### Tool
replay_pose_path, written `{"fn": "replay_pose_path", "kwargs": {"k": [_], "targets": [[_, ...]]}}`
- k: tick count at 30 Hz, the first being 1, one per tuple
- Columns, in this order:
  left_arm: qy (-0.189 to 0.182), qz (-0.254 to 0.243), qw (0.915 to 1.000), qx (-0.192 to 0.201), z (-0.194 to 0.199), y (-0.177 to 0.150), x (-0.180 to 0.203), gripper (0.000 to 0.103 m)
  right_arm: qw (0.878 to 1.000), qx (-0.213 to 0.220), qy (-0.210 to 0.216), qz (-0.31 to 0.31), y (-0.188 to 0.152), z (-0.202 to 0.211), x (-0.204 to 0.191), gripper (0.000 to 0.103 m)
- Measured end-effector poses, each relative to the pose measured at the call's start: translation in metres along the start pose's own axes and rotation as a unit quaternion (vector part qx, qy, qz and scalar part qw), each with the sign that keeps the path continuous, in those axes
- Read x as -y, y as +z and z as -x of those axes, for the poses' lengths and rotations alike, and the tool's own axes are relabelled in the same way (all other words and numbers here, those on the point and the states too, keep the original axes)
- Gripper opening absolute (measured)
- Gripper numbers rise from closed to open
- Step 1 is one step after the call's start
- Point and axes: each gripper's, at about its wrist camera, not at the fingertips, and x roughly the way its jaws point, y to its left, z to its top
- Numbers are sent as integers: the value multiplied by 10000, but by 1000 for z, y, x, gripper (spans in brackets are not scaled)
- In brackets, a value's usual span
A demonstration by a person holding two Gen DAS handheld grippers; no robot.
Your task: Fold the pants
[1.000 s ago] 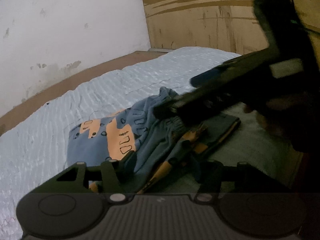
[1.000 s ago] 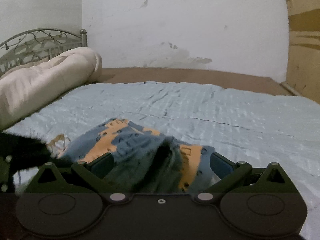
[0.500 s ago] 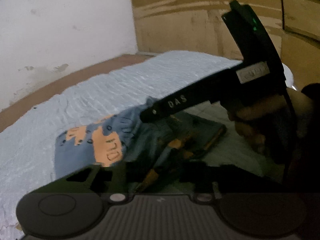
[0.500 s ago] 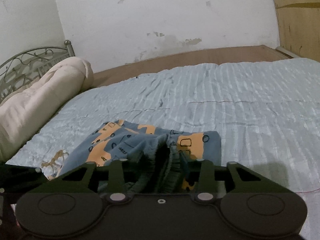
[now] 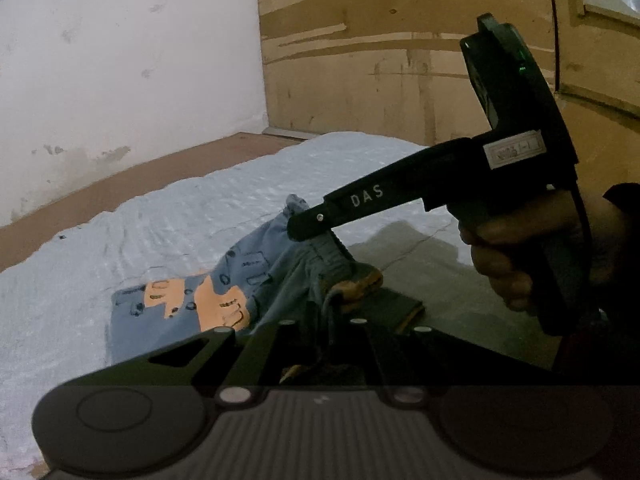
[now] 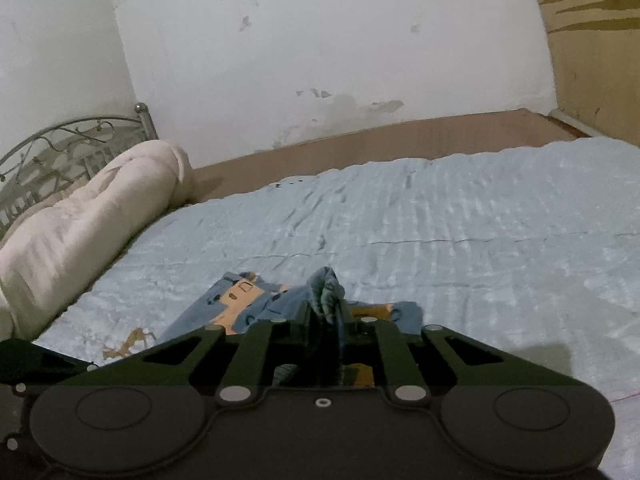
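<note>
Bed with pale blue cover fills both views; white wall far side, wood panel right, rolled cream duvet and metal headboard far left in the right wrist view.

Pants, blue with orange print, lie on the near part of the bed, bunched and partly doubled over. Progress: early to mid. They look already halved, since a dark edge with orange trim sits flat at near right, but the cloth is rumpled and no neat final stack shows. Left to do: lift, carry the held end over, flatten.

Long axis: roughly left to right in the left wrist view, flat end at left, gathered end at right under the tools. Hedge: which end is waistband I can't tell, too dim.

Right gripper has just been closing; it pinches a raised fold of pants. Left gripper has just closed too, jaws pressed together on cloth at the near edge. A hand holds the right tool.
</note>
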Motion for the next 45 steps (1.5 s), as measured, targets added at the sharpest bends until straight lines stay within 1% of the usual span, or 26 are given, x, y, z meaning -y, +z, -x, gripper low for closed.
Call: {"fn": "replay_pose_path", "kwargs": {"k": [2,5,8,11,12,13,15,16,17,18,19,20,21,23,24,26,28,30,31,35,37,42,45], "targets": [[-37,23,10000,-60,-7,-2,3,3,9999,-54,-131,4,1,1,3,14],[-61,45,9996,-275,-22,-10,5,3,9991,-248,-352,-1,-5,-5,6,17],[-107,97,9993,-354,-27,-17,4,4,9980,-372,-503,34,-14,-11,7,25],[-211,211,9989,-351,-24,-18,0,9,9973,-379,-628,73,-22,-10,6,38],[-200,255,9989,-341,-22,-17,-2,15,9969,-380,-683,84,-24,-9,6,52],[-174,287,9989,-327,-20,-16,-3,21,9964,-367,-762,105,-28,-8,6,70],[-24,377,9989,-270,-14,-12,-5,63,9954,-285,-895,178,-31,-4,3,84],[99,451,9988,-180,-8,-11,-8,69,9950,-236,-944,229,-33,-2,2,89],[195,512,9984,-120,-2,-10,-10,73,9945,-202,-991,276,-34,0,2,92],[300,586,9978,-74,3,-9,-13,77,9938,-157,-1054,327,-35,2,1,97],[415,669,9969,-52,8,-8,-18,81,9929,-105,-1125,362,-36,3,-1,100],[576,761,9954,-28,11,-8,-22,91,9922,-65,-1190,377,-36,4,-2,100],[785,861,9932,8,13,-8,-30,97,9915,-40,-1240,381,-37,5,-3,102],[1212,1060,9869,-9,15,-9,-43,99,9911,-14,-1276,385,-36,3,-7,102],[1353,1152,9841,-74,14,-10,-49,100,9910,-12,-1275,405,-37,2,-10,102],[1721,1448,9739,-314,8,-14,-66,101,9905,-52,-1281,505,-37,0,-18,102],[1917,1679,9654,-555,4,-25,-80,101,9882,-121,-1380,655,-41,-3,-25,102],[1989,1796,9605,-754,-1,-37,-88,101,9849,-187,-1527,795,-47,-4,-29,102],[1989,1819,9594,-824,-1,-42,-89,101,9835,-191,-1592,839,-50,-3,-30,102],[1809,1926,9612,-796,4,-60,-90,102,9829,-191,-1608,872,-64,7,-28,102],[1712,1947,9627,-773,7,-65,-92,102,9824,-179,-1569,1001,-72,12,-28,102],[1597,1920,9652,-781,11,-59,-98,102,9833,56,-1468,1078,-77,19,-27,102],[1593,1908,9664,-651,15,-54,-96,102,9818,318,-1463,1170,-73,23,-31,102]]}}
